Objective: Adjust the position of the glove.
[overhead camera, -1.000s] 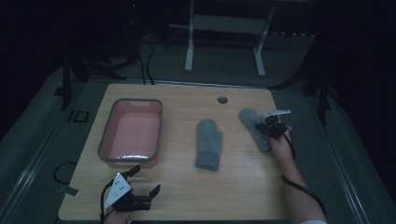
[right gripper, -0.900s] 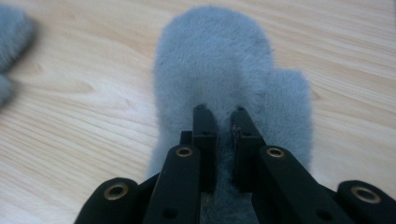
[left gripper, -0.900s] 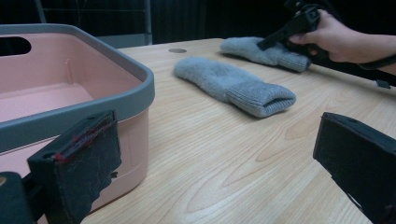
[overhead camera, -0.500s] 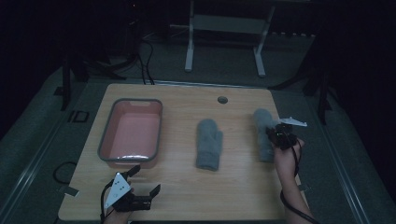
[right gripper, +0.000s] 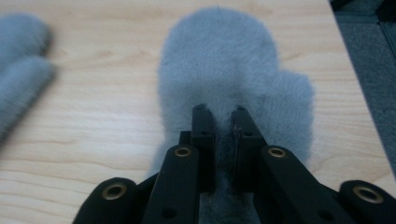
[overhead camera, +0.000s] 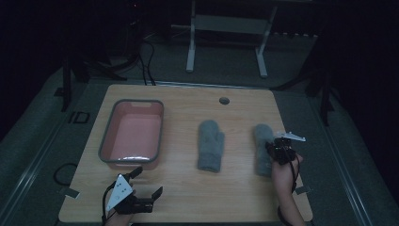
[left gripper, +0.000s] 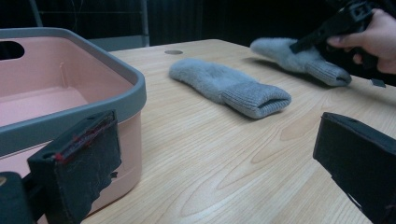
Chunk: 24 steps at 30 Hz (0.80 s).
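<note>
Mittens lie on the counter, two grey fleece ones, and we take the pink tub as our landmark. The first mitten rests just beyond the tub's long side, cuff toward us. The second mitten lies further out from the tub, past the first and apart from it, near the counter's far edge from the tub.

Our right tongs are pinched nearly closed on that second mitten, the jaws standing almost together with a fold of fleece caught between them; in the right gripper view the grip sits low on the palm, with the thumb lobe off to one side. Our left tongs rest near the tub's near end, spread wide with nothing between the pads.

What worries us is the shallowness of the bite. We judge that the jaws hold only a tuft of pile, perhaps one layer of fabric, so a quick lift could let the fleece slide out and drop the mitten short of the tub. If we drag it toward the tub instead of raising it, it could push the first mitten askew or snag on the tub's grey rim. The cuff will hang loose, and could catch that rim too.
</note>
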{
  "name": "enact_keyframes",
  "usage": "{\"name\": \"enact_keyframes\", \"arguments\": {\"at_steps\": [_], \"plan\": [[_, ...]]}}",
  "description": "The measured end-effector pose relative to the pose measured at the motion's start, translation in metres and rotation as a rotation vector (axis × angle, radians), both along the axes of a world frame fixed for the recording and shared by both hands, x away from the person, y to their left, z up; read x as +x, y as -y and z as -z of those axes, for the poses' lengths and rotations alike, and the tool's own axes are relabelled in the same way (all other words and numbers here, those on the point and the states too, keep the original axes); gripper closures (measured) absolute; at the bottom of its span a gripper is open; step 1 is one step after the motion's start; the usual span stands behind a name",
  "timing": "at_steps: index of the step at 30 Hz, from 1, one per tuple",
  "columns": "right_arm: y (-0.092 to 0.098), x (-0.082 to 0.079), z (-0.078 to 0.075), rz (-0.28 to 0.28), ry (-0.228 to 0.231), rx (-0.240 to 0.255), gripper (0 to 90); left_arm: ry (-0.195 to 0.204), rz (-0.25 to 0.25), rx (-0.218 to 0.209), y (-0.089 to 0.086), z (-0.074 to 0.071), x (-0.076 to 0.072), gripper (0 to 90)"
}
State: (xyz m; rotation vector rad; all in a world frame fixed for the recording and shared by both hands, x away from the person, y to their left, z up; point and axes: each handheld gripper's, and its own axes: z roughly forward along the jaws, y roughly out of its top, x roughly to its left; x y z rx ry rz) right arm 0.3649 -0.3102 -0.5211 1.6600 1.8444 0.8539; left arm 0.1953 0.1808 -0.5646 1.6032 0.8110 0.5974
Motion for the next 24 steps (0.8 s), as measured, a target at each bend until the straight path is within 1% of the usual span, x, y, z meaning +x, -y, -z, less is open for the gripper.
{"name": "enact_keyframes", "arguments": {"at_steps": [2, 3, 5, 6, 7, 9, 10, 11, 12, 14, 15, 16, 18, 20, 21, 22, 23, 24], "plan": [[0.001, 0.006, 0.011, 0.000, -0.026, -0.005, 78.7, -0.001, 0.000, -0.003, 0.000, 0.000, 0.000, 1.3], [0.001, 0.008, 0.017, -0.003, -0.032, -0.013, 76.3, -0.002, -0.001, -0.001, 0.000, 0.000, 0.000, 1.3], [0.001, 0.011, 0.023, -0.015, -0.034, -0.004, 73.2, -0.002, 0.000, 0.001, 0.000, 0.000, 0.000, 1.3], [0.001, 0.011, 0.023, -0.023, -0.029, -0.017, 70.4, -0.003, 0.000, 0.000, 0.000, 0.000, 0.000, 1.3], [0.001, 0.011, 0.022, -0.036, -0.030, -0.015, 66.9, -0.005, -0.001, 0.002, 0.000, 0.000, 0.000, 1.3], [0.003, 0.011, 0.017, -0.065, -0.027, -0.012, 60.1, -0.006, -0.001, 0.001, 0.000, 0.000, 0.000, 1.3], [0.006, 0.010, 0.013, -0.084, -0.016, 0.010, 57.3, -0.006, -0.001, 0.001, 0.000, 0.000, -0.001, 1.3], [0.009, 0.009, 0.010, -0.100, -0.006, 0.015, 53.9, -0.005, -0.001, 0.001, 0.000, 0.000, -0.001, 1.3], [0.011, 0.008, 0.007, -0.111, -0.001, 0.007, 51.3, -0.003, -0.001, 0.001, 0.000, 0.000, -0.001, 1.3], [0.018, 0.006, 0.002, -0.170, 0.014, 0.009, 48.3, -0.002, -0.001, 0.001, 0.000, 0.000, 0.000, 1.3], [0.020, 0.005, 0.002, -0.183, 0.013, 0.000, 48.3, -0.004, 0.000, 0.002, 0.000, 0.000, 0.000, 1.3], [0.022, 0.005, 0.002, -0.202, 0.000, -0.010, 48.1, -0.005, 0.002, 0.002, 0.000, 0.000, 0.000, 1.3], [0.027, 0.004, 0.006, -0.230, -0.013, -0.035, 47.7, -0.004, 0.006, 0.005, 0.001, 0.000, 0.000, 1.3], [0.029, 0.002, 0.011, -0.254, -0.016, -0.036, 48.4, -0.004, 0.006, 0.005, 0.001, 0.000, 0.000, 1.3], [0.029, 0.001, 0.015, -0.266, -0.014, -0.054, 52.8, -0.006, 0.006, 0.004, 0.001, 0.000, 0.000, 1.3], [0.028, 0.001, 0.020, -0.296, -0.013, -0.078, 54.6, -0.007, 0.006, 0.004, 0.001, 0.001, 0.000, 1.3], [0.027, 0.000, 0.025, -0.321, 0.008, -0.106, 57.6, -0.008, 0.005, 0.004, 0.001, 0.001, 0.000, 1.3], [0.026, -0.002, 0.027, -0.318, 0.024, -0.098, 62.9, -0.007, 0.005, 0.004, 0.001, 0.001, 0.000, 1.3]]}}
